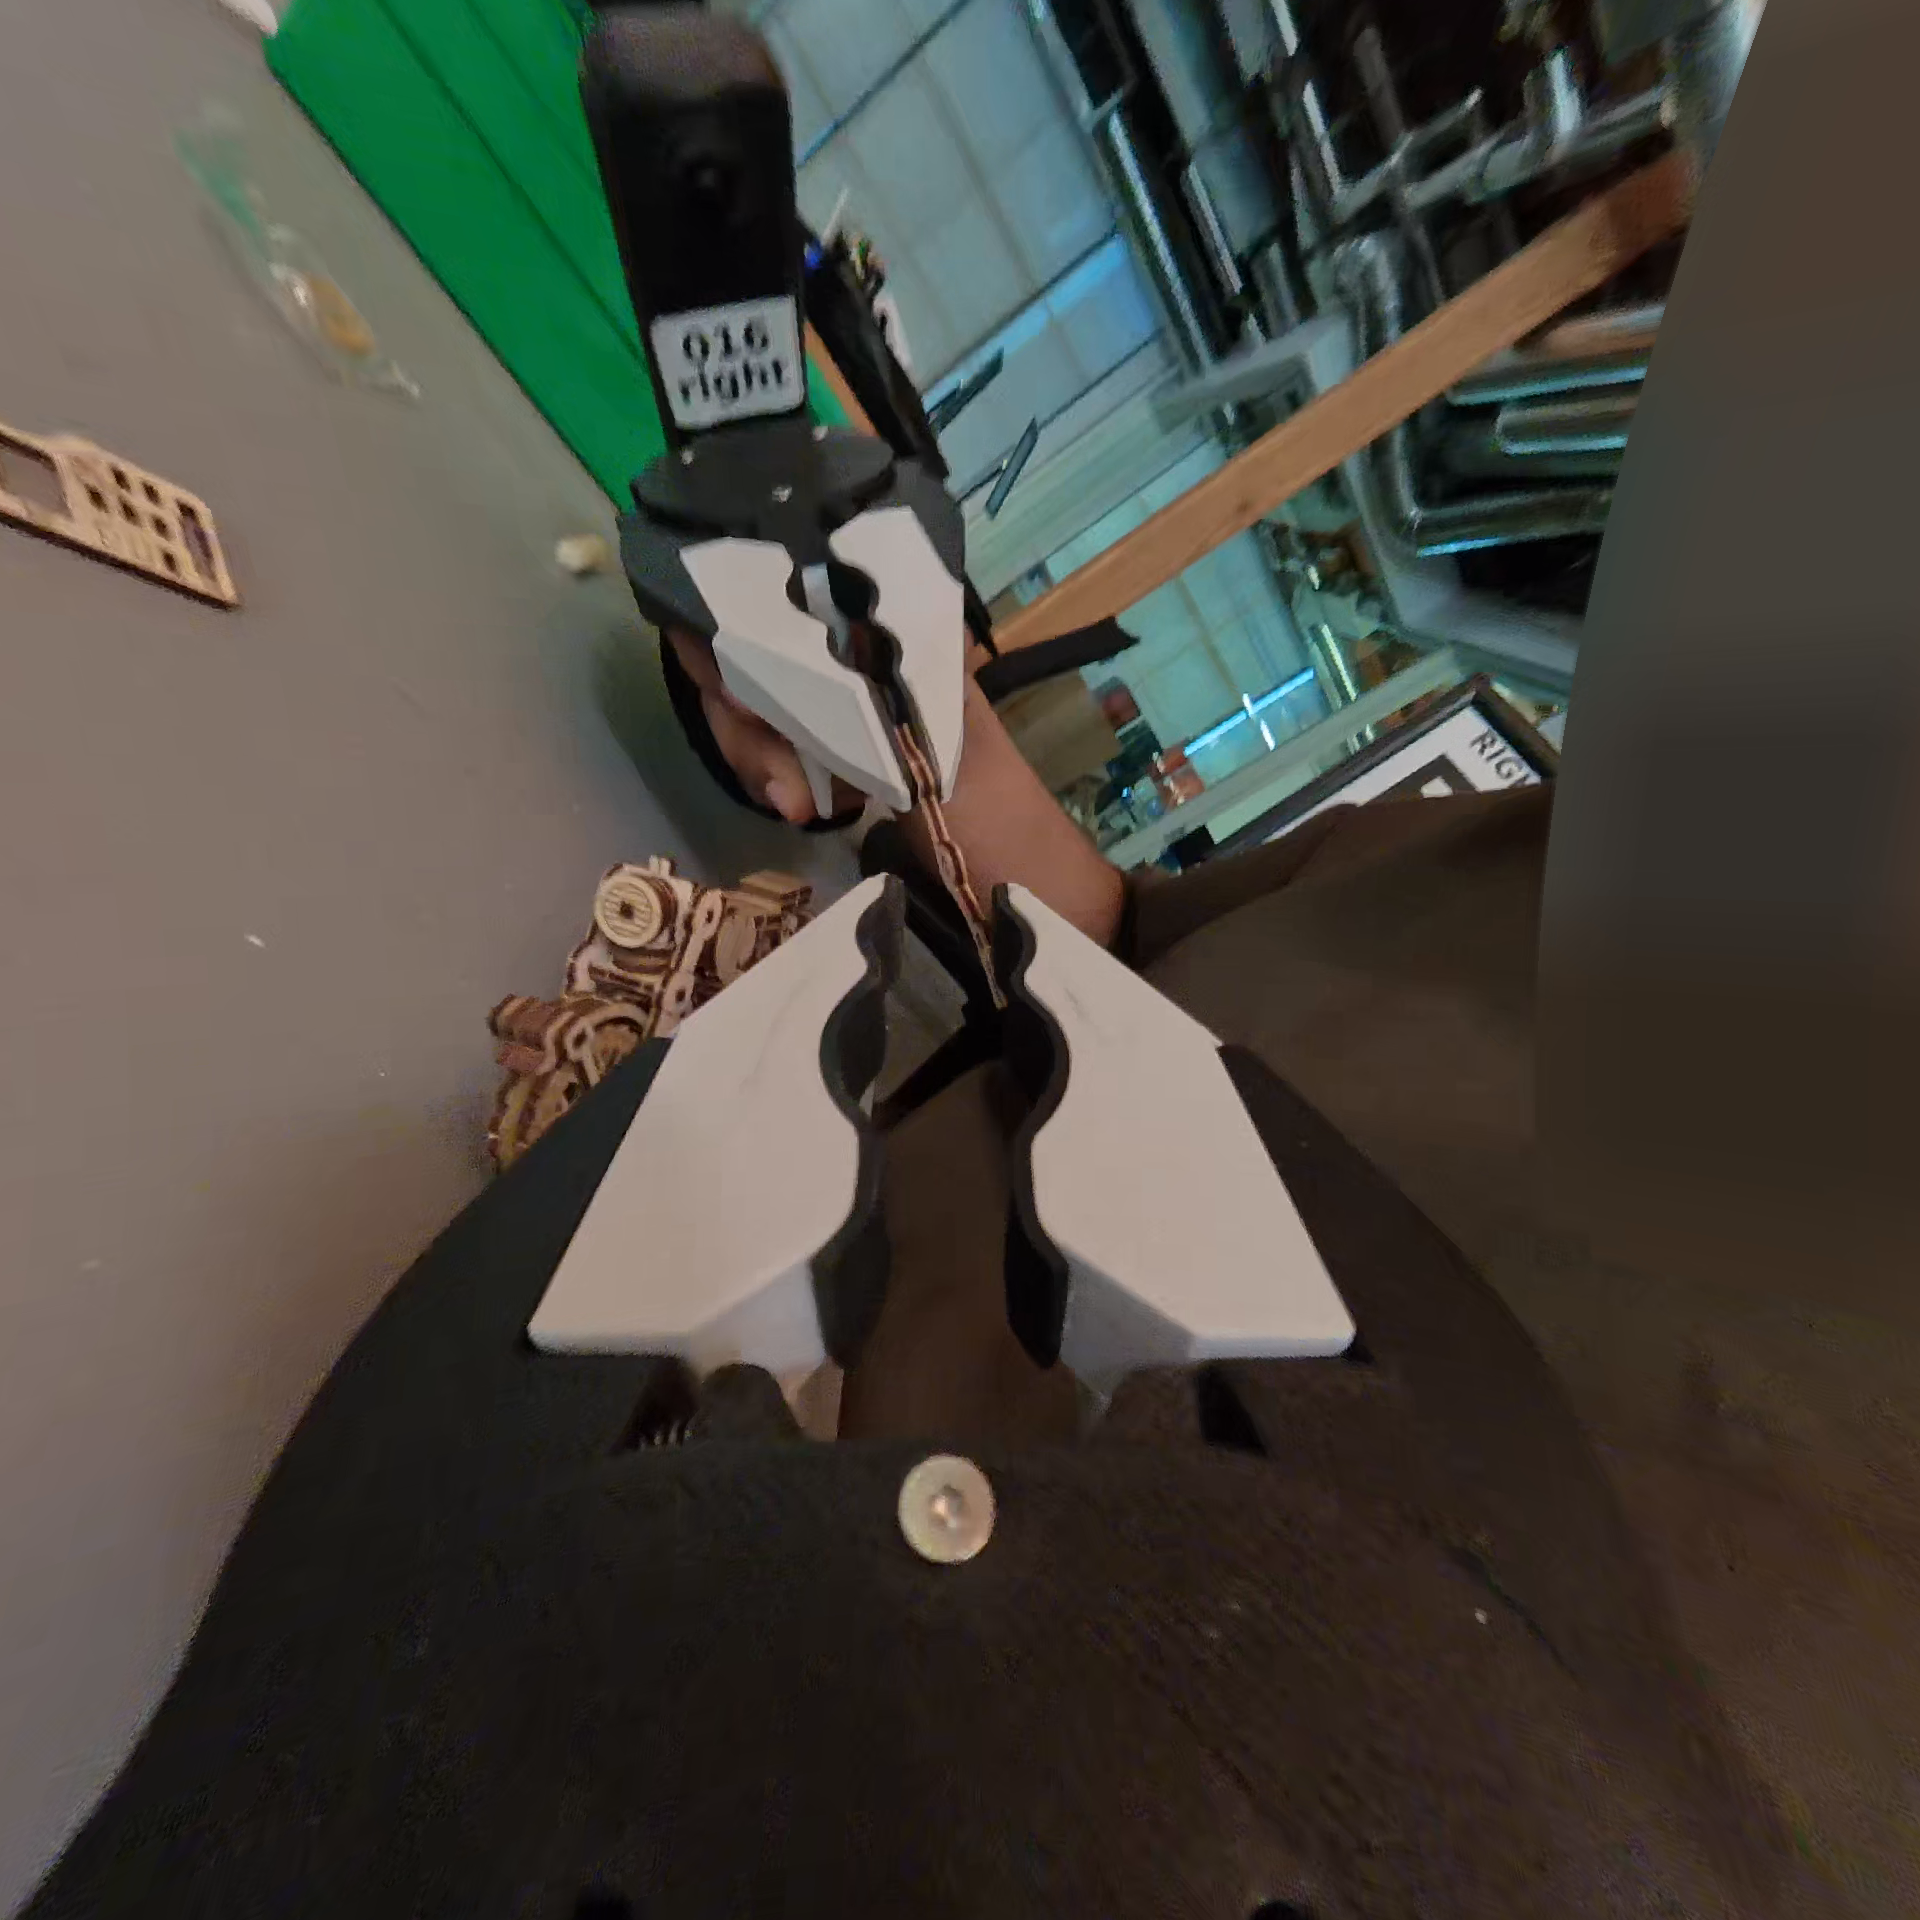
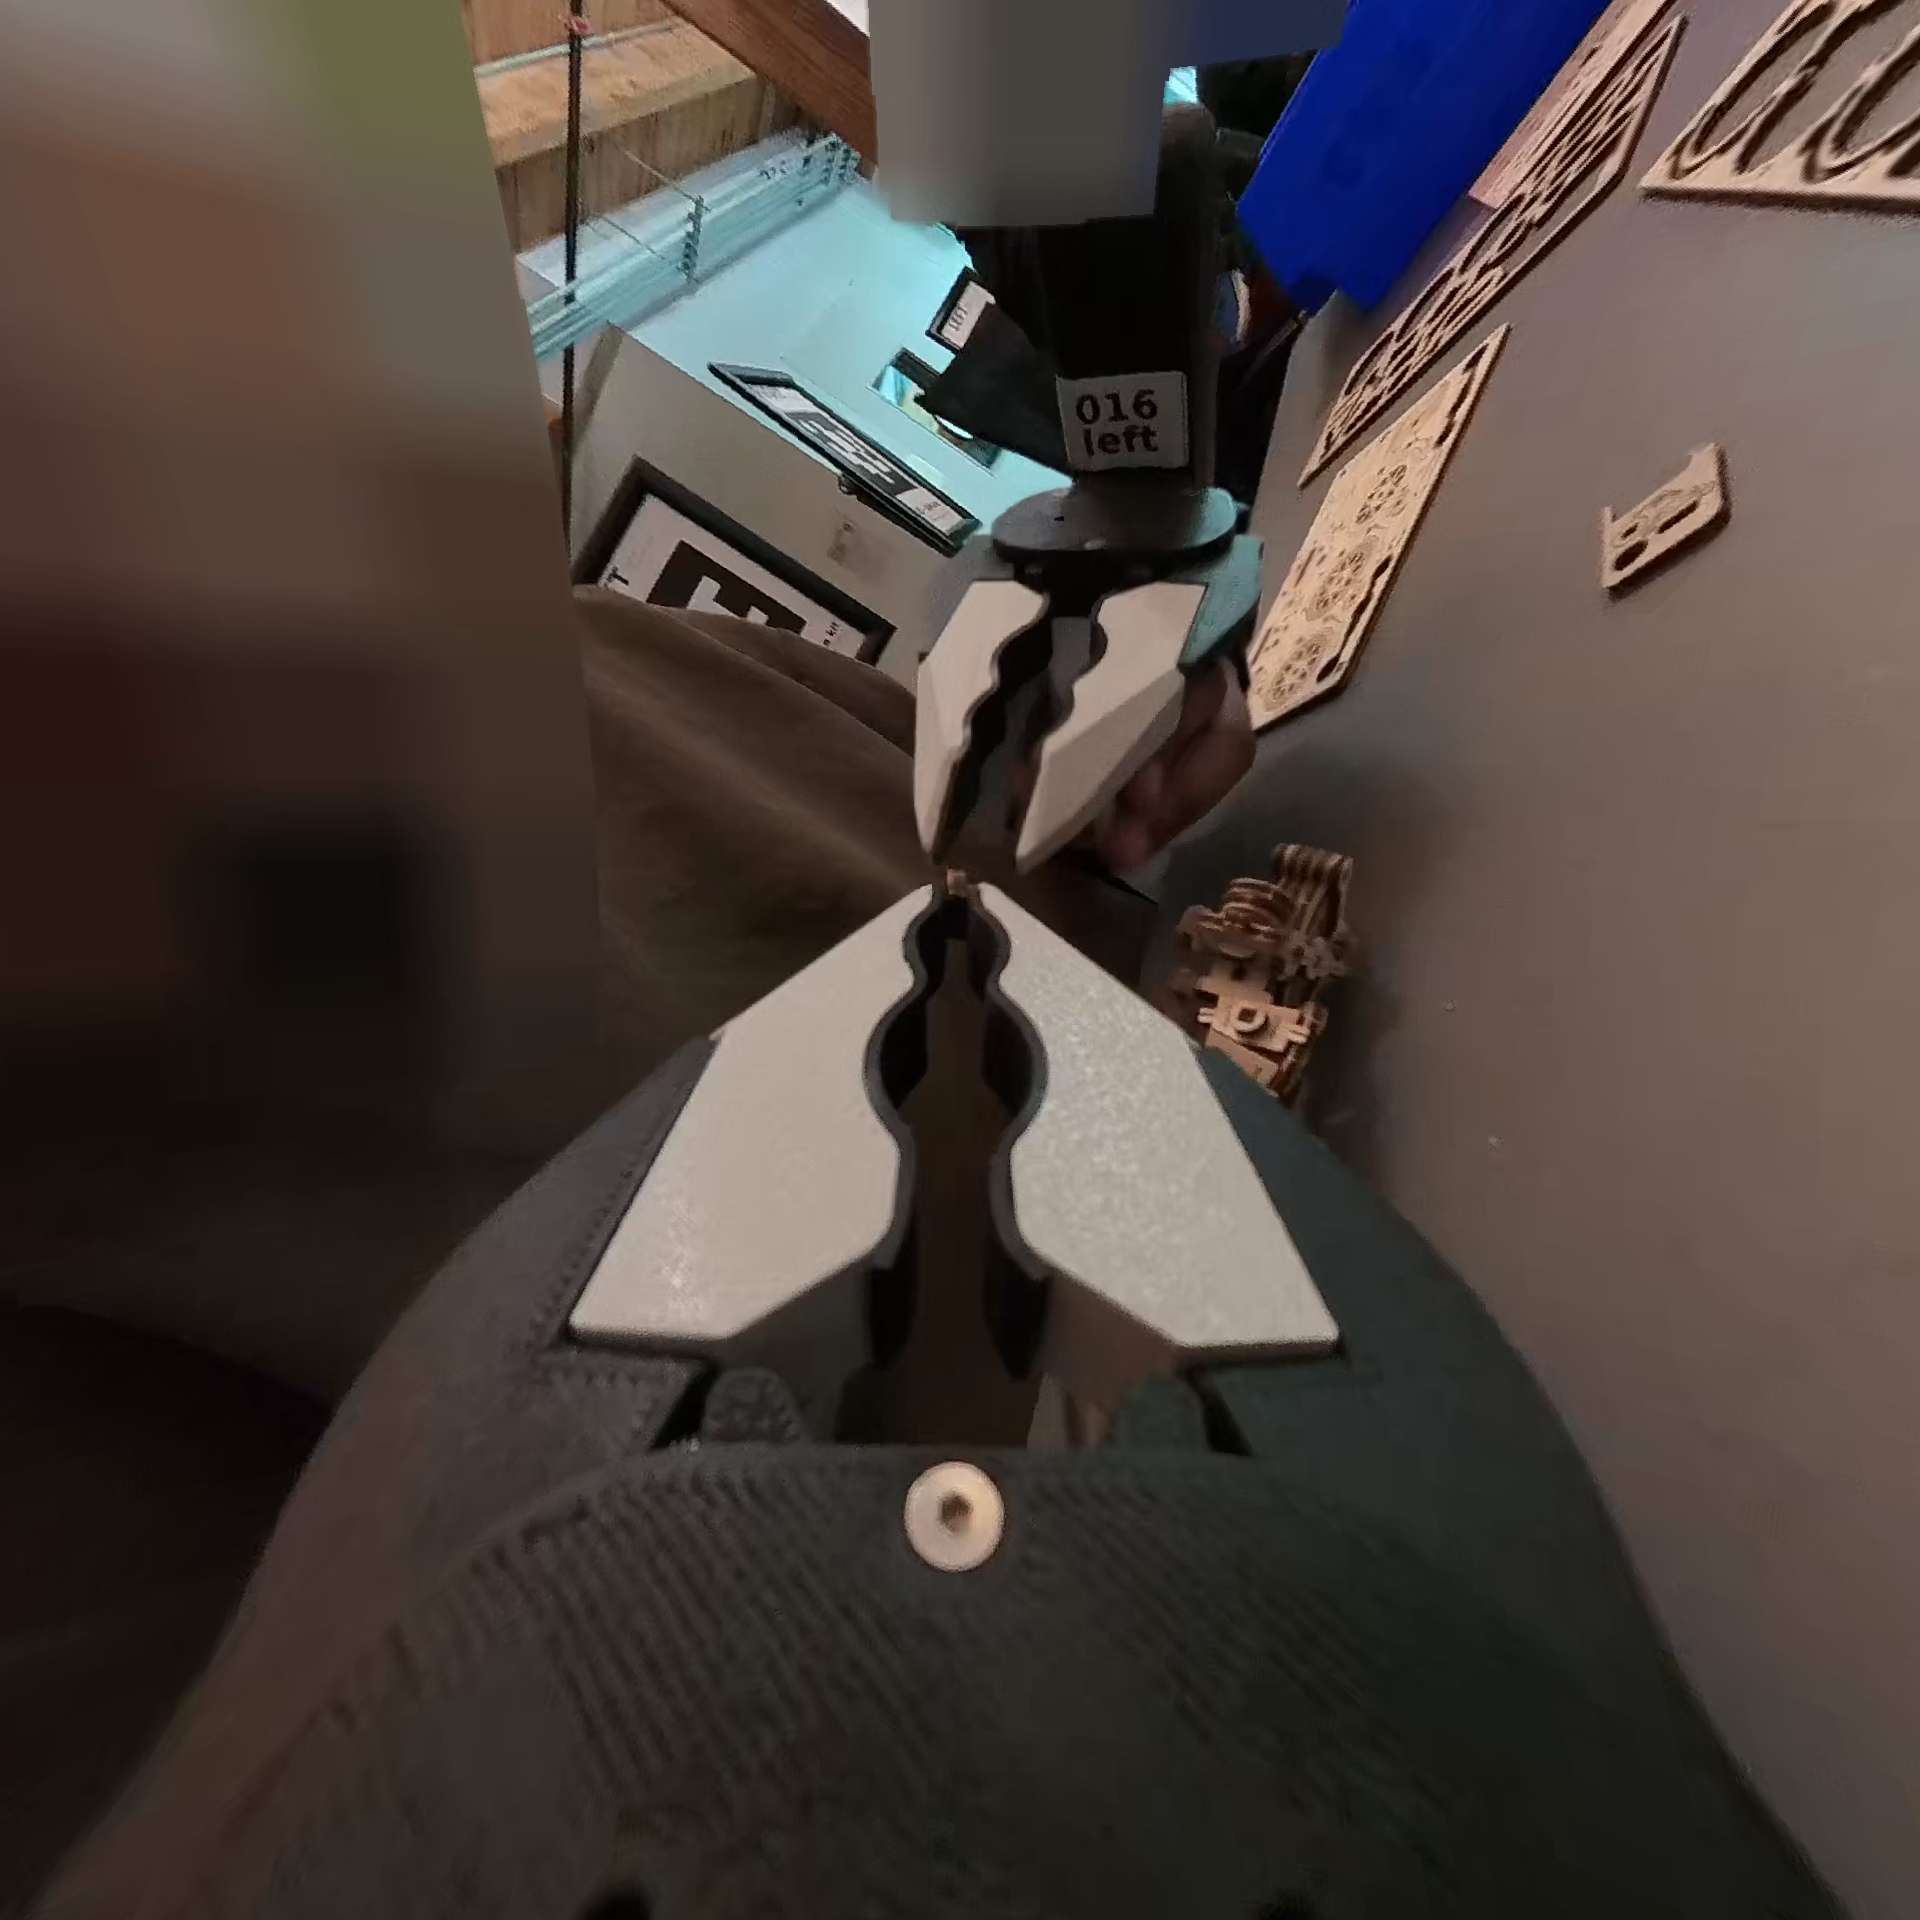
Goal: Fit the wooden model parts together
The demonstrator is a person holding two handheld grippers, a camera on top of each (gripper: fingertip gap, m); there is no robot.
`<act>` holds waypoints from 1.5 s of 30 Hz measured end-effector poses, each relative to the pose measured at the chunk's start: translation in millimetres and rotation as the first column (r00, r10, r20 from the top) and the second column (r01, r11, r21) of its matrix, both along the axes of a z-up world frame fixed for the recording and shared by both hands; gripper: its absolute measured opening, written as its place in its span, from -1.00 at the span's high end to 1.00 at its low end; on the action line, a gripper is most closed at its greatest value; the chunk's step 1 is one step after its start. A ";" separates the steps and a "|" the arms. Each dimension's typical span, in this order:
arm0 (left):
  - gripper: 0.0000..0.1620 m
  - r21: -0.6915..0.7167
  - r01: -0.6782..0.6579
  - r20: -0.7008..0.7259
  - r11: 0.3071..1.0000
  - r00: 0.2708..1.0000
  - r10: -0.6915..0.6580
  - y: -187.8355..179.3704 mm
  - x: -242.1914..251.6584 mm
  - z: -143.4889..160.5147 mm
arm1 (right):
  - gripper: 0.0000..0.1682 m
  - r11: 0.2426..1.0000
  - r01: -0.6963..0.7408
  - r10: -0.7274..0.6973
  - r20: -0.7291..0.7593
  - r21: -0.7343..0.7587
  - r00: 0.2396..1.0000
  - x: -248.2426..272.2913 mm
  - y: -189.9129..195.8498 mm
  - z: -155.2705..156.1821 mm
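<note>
The two handheld grippers are facing each other tip to tip above a grey tabletop (image 1: 260,935). The right gripper (image 1: 902,790), with white fingers and black wavy pads, is clenching one end of a thin, flat wooden chain-like strip (image 1: 951,862), brown with dark cut-outs. The strip is running from those tips into the gap of the left gripper (image 1: 940,894), whose fingers are standing apart; the strip's far end is lying against the inner pad of the left gripper's right-hand finger (image 1: 1112,1091), and whether it is pressed there cannot be told.

In the right wrist view, the right gripper (image 2: 951,902) is showing only a small pale end of the strip (image 2: 957,883) at its nearly closed tips, and the left gripper (image 2: 982,857) is sitting just beyond them with its jaws parted.

A partly built, layered wooden model with gears and wheels (image 1: 623,987) is resting on the tabletop beside the left gripper's left finger. Laser-cut flat wooden part sheets (image 2: 1371,540) are lying farther off beyond the left gripper.
</note>
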State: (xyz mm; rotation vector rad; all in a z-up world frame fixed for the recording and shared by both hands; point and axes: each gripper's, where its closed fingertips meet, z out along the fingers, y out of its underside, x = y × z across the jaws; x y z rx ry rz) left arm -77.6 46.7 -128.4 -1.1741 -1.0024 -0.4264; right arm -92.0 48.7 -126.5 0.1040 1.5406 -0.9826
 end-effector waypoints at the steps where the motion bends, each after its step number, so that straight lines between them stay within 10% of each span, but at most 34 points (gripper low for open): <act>1: 0.83 -0.005 0.027 0.005 1.000 1.000 -0.027 5.2 3.2 -0.9 | 0.98 1.000 -0.002 0.002 -0.020 -0.003 1.000 1.8 -0.2 -0.4; 11: 1.00 0.048 -0.091 0.113 0.995 0.990 0.085 -6.2 -12.7 -5.4 | 0.68 0.948 0.296 -0.314 -0.193 -0.117 0.930 -31.2 -22.2 6.7; 20: 1.00 0.164 -0.270 0.252 0.949 0.941 0.225 -34.7 -29.5 -11.6 | 0.57 0.861 0.256 -0.502 -0.817 -0.440 0.285 -32.9 -34.1 -9.6; 28: 1.00 0.185 -0.311 0.277 0.932 0.927 0.254 -32.9 -31.2 -12.3 | 0.23 0.859 0.202 -0.497 -0.861 -0.470 0.110 -18.5 -48.1 -16.2; 45: 0.83 0.196 -0.287 0.247 0.937 0.940 0.236 -26.2 -27.8 -9.8 | 0.26 0.849 0.236 -0.516 -0.838 -0.472 0.179 -17.3 -48.8 -11.7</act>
